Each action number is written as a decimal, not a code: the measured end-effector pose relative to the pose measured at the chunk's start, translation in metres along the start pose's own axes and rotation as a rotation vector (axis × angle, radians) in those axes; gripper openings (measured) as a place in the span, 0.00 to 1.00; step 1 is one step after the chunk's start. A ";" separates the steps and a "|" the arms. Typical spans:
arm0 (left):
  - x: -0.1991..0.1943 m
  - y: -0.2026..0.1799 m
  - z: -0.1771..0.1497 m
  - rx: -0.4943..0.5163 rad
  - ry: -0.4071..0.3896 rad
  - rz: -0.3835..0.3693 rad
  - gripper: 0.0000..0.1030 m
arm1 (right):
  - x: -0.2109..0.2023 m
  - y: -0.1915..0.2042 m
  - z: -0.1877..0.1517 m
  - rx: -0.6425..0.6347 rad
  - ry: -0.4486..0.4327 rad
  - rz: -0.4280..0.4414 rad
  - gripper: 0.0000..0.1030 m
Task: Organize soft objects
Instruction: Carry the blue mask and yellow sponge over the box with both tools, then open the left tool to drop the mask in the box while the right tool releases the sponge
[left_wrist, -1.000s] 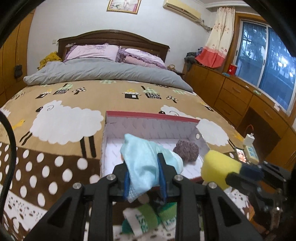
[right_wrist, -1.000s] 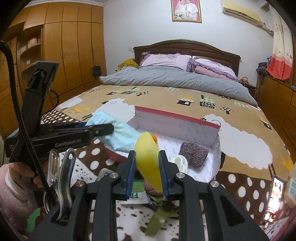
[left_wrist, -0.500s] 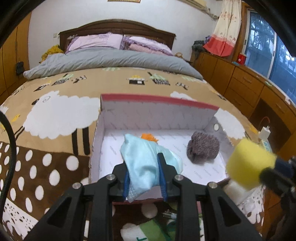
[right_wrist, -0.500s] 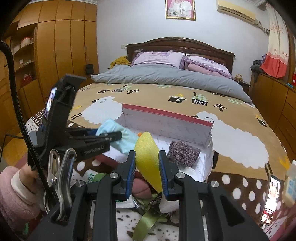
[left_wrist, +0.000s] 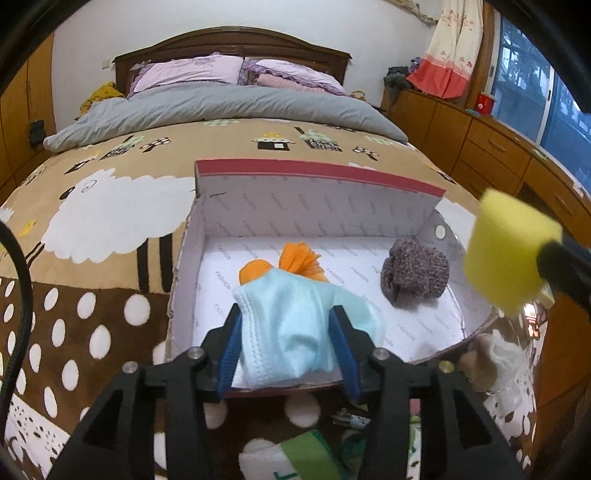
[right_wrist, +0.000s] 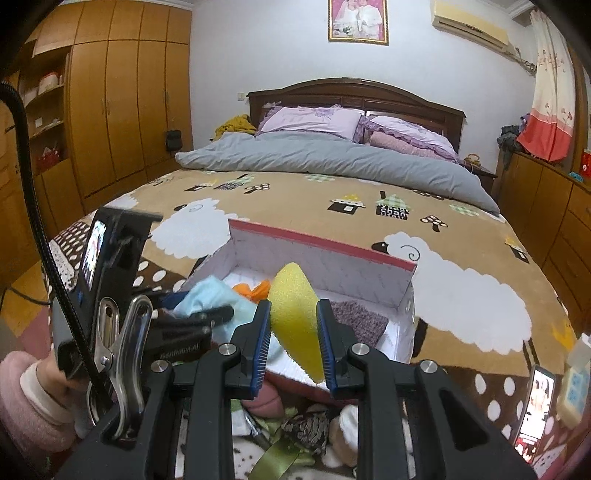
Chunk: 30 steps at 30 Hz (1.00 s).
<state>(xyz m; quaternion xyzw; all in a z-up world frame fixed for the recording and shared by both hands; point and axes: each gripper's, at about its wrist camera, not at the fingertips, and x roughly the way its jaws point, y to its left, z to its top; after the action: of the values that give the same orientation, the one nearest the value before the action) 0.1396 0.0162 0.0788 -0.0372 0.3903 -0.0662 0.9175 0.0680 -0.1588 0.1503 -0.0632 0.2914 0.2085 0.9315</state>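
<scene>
Left tool (left_wrist: 286, 345) has dropped toward the box (left_wrist: 317, 177) since a second ago; its jaws are now opening, light-blue face mask (left_wrist: 291, 332) still between them but spreading loose over the near part of the box floor, in front of the orange item (left_wrist: 295, 258). So the release is under way. Mask's long axis runs roughly left-right across the jaws. Right tool (right_wrist: 293, 338) is clamped on the yellow sponge (right_wrist: 295, 314), long axis near upright, hovering over the box's near edge.

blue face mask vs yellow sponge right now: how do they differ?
The blue face mask is thin pleated cloth; the yellow sponge is a thick foam block.

The mask lies over the box floor, partly covering an orange item, between the left tool's opening jaws. The sponge is off the surface, squeezed in the right tool, near the box's front edge.

Both are soft and light-coloured.
</scene>
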 end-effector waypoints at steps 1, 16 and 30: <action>-0.001 -0.001 0.000 0.002 -0.001 -0.001 0.49 | 0.002 -0.003 0.004 0.006 0.001 0.005 0.24; -0.007 -0.002 0.000 -0.003 -0.012 -0.020 0.56 | 0.054 -0.042 0.024 0.028 0.061 -0.090 0.24; -0.011 0.000 0.001 0.005 -0.011 -0.011 0.64 | 0.125 -0.049 0.014 -0.024 0.151 -0.178 0.25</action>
<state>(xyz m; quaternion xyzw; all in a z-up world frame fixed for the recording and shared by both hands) 0.1325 0.0180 0.0874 -0.0374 0.3849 -0.0719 0.9194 0.1890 -0.1561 0.0909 -0.1156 0.3515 0.1229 0.9209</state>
